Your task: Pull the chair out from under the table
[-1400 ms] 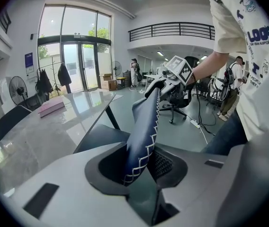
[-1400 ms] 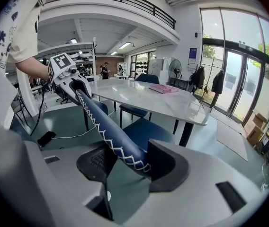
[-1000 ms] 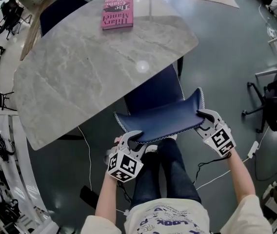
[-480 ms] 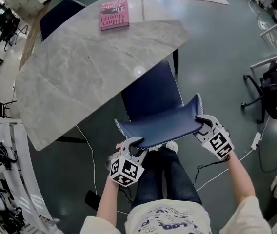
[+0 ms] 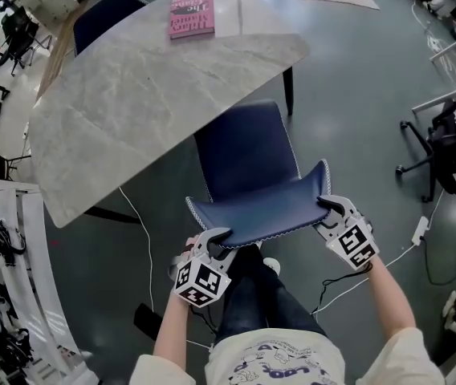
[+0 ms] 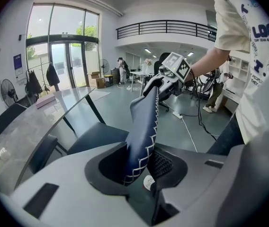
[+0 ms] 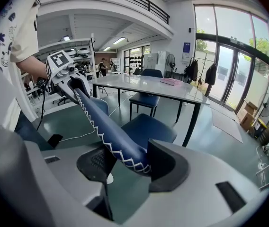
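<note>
Gripping chair (image 5: 248,163) by backrest top, L gripper (image 5: 216,240) & R gripper (image 5: 330,209) each part-closed on one end, table (image 5: 132,95) w/ pink book (image 5: 191,16) ahead.

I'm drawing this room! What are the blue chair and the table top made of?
The chair looks like dark blue leather or faux leather, smooth and matte, with white zigzag stitching along its edges. The table top: grey stone or stone-look slab, pale veins, polished enough to reflect.
</note>
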Motion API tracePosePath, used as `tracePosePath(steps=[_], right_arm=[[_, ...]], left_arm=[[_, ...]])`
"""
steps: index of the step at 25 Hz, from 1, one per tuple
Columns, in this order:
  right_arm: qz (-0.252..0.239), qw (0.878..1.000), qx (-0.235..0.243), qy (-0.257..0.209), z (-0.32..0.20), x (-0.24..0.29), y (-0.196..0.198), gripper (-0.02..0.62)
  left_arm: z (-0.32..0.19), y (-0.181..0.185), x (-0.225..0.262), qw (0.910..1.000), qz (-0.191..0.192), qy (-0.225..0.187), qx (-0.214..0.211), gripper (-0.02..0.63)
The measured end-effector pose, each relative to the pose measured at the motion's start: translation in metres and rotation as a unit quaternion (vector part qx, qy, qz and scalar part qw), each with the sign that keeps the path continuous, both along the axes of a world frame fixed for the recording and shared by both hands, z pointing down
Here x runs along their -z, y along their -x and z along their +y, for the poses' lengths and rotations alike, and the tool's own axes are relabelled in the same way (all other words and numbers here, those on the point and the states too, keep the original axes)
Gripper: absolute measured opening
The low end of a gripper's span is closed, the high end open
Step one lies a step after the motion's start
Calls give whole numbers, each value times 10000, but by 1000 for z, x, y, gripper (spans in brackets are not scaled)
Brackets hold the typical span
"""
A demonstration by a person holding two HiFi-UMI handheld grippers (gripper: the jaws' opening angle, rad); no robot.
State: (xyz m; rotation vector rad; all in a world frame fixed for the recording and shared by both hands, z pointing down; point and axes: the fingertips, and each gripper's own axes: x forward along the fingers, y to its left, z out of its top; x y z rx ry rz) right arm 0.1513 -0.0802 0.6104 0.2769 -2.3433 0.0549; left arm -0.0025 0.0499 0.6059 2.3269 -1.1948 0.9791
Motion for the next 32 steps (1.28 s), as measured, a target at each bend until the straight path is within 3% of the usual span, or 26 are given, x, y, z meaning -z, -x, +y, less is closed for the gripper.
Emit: tracePosePath(steps=[17, 32], right_arm=[[-24, 9999, 144, 4, 81, -6, -43, 201], [-28, 9998, 198, -35, 123, -7, -57, 201]], left_arm=[[84, -45, -7, 9998, -65, -14, 211, 123], [128, -59, -9, 9998, -91, 40, 172, 126]])
